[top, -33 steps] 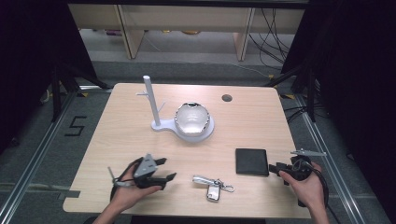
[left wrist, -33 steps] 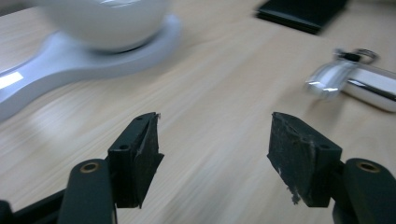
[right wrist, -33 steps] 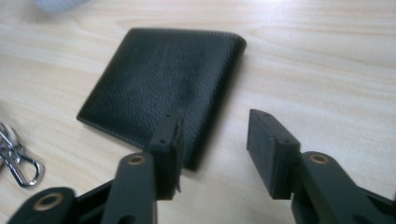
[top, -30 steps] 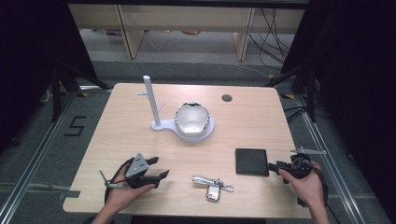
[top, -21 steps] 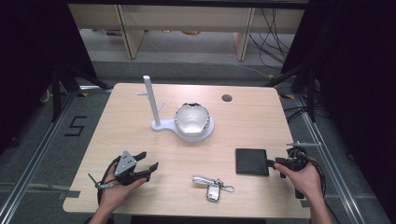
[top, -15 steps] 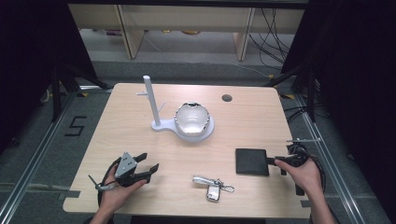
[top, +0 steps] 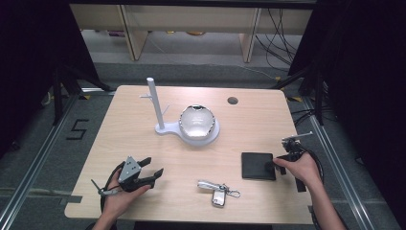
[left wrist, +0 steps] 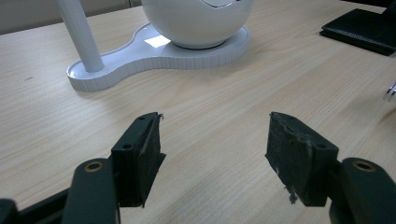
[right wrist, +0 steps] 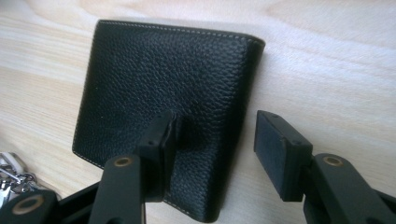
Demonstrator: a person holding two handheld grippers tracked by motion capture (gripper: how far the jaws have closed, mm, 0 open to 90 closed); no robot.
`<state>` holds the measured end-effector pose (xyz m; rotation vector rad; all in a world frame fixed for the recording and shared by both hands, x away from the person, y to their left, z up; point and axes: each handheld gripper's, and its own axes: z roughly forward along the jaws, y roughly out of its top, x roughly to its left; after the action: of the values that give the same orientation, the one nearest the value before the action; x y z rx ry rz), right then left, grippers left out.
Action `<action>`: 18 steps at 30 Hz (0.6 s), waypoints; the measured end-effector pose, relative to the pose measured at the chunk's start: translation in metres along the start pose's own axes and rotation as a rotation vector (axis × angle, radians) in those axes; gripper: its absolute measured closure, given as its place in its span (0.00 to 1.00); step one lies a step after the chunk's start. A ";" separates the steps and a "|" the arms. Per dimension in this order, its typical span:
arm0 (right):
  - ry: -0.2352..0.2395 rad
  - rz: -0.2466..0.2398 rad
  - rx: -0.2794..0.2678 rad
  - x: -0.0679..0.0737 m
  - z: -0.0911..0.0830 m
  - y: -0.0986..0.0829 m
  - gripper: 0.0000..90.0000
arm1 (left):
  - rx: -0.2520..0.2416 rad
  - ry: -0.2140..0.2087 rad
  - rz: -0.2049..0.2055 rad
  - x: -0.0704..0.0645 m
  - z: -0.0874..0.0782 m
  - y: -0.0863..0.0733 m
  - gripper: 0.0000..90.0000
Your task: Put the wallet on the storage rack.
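A black leather wallet [top: 258,166] lies flat on the table at the right front. My right gripper [top: 274,164] is open at the wallet's right edge. In the right gripper view one jaw presses down on the wallet [right wrist: 163,107] and the other hangs over bare wood beside its edge, so my right gripper [right wrist: 215,140] straddles that edge. A bunch of keys with a fob [top: 218,189] lies at the front middle. My left gripper [top: 151,166] rests open at the front left, with nothing between its jaws [left wrist: 212,149].
A white stand with an upright post [top: 155,103] and a white dome-shaped bowl [top: 196,122] sits mid-table, seen ahead in the left gripper view as the stand's base [left wrist: 154,51]. A round cable hole [top: 232,100] is at the back right. The table's front edge [top: 191,220] is close to both hands.
My left gripper has drawn back to the left, away from the keys. My right gripper has moved in to the wallet's right edge and set one jaw on it.
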<state>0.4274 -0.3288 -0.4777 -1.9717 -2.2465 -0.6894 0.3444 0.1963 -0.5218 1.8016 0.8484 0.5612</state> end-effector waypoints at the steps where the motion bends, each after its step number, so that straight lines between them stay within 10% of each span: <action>1: 0.009 -0.003 0.005 0.000 0.001 0.001 0.55 | 0.010 0.006 0.001 0.000 -0.001 0.000 0.38; 5: -0.002 0.135 0.086 0.013 0.000 0.006 0.56 | 0.010 0.005 -0.002 0.000 0.000 0.000 0.38; 18: -0.093 0.069 0.148 0.020 0.006 0.017 0.69 | 0.000 -0.003 0.000 -0.002 0.000 -0.001 0.40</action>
<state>0.4410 -0.3068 -0.4712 -2.0376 -2.1958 -0.4191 0.3427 0.1950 -0.5222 1.8024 0.8464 0.5580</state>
